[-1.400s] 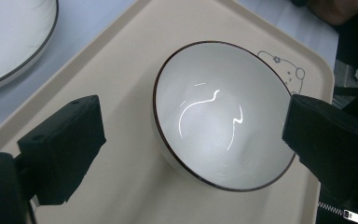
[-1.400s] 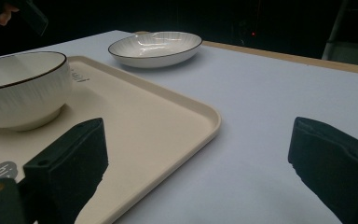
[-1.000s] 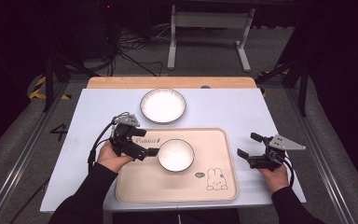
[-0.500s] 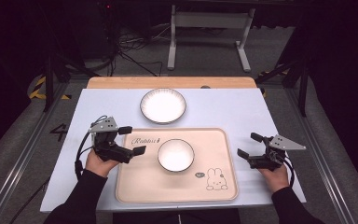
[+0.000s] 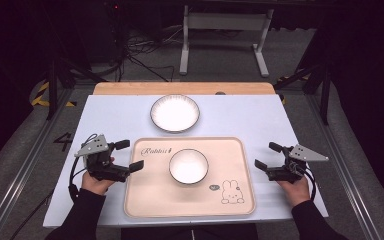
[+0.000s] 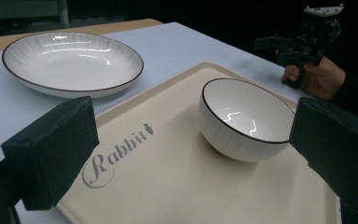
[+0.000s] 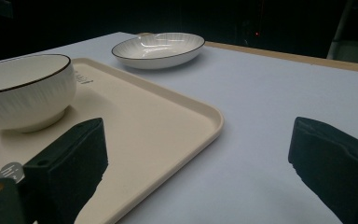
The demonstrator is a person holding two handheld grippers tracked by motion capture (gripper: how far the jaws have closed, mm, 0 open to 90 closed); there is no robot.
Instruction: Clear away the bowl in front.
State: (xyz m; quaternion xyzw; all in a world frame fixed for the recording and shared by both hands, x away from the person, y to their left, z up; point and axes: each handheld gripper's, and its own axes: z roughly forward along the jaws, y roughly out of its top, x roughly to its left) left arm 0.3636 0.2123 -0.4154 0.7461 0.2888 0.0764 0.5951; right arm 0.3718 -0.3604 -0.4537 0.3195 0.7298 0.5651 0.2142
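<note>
Bowl set down on the tray, left tool drawn back and released.

The bowl (image 5: 188, 166) stands upright in the middle of the tray (image 5: 145, 200), touched by nothing. A second ago the left tool (image 5: 129, 155) was right at its left rim; now it has pulled away to the tray's left edge, jaws spread wide and empty. That suggests the placing is done. The plate (image 5: 175, 113) sits on the worktop (image 5: 260, 115) beyond the tray's far edge, likely the next thing to move. The right tool (image 5: 267, 156) waits right of the tray, released too, as before.
</note>
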